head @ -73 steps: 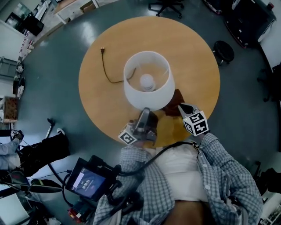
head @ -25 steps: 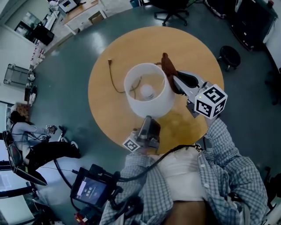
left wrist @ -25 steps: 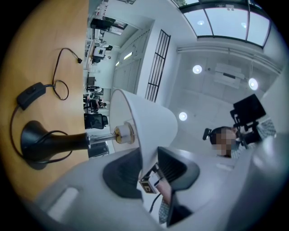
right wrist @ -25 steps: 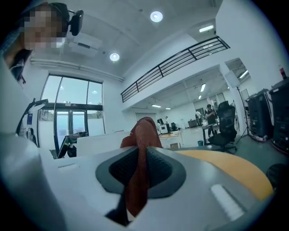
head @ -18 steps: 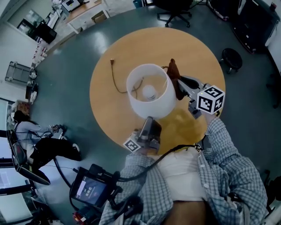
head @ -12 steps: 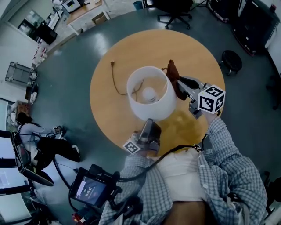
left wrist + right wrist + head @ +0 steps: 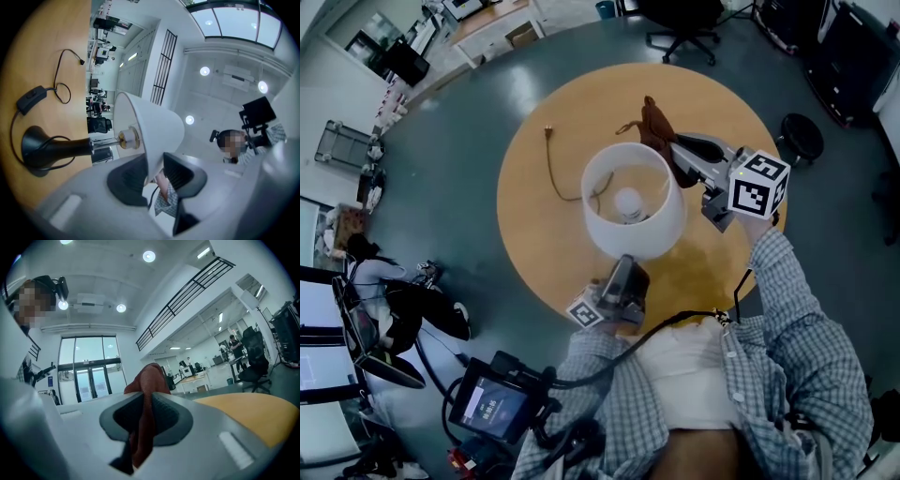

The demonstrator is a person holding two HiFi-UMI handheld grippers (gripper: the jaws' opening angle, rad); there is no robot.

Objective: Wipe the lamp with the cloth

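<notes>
A lamp with a white shade [image 7: 633, 211] stands in the middle of the round wooden table [image 7: 722, 103]. My left gripper [image 7: 623, 262] is shut on the shade's near rim; in the left gripper view the rim [image 7: 152, 154] sits between the dark pads, with the black base [image 7: 37, 150] lying left. My right gripper [image 7: 673, 148] is shut on a reddish-brown cloth [image 7: 656, 122], which hangs beside the shade's far right edge. In the right gripper view the cloth [image 7: 146, 380] is pinched between the jaws. Whether it touches the shade I cannot tell.
The lamp's cord [image 7: 553, 169] runs across the table's left half, with an inline switch [image 7: 30, 98]. A stool [image 7: 803, 136] and an office chair [image 7: 680, 19] stand beyond the table. A person [image 7: 394, 300] sits on the floor at left. A screen device [image 7: 492, 403] hangs at my waist.
My right gripper has carried the cloth from low by the shade's near right side up to its far right edge. The left gripper has kept its hold on the rim.
</notes>
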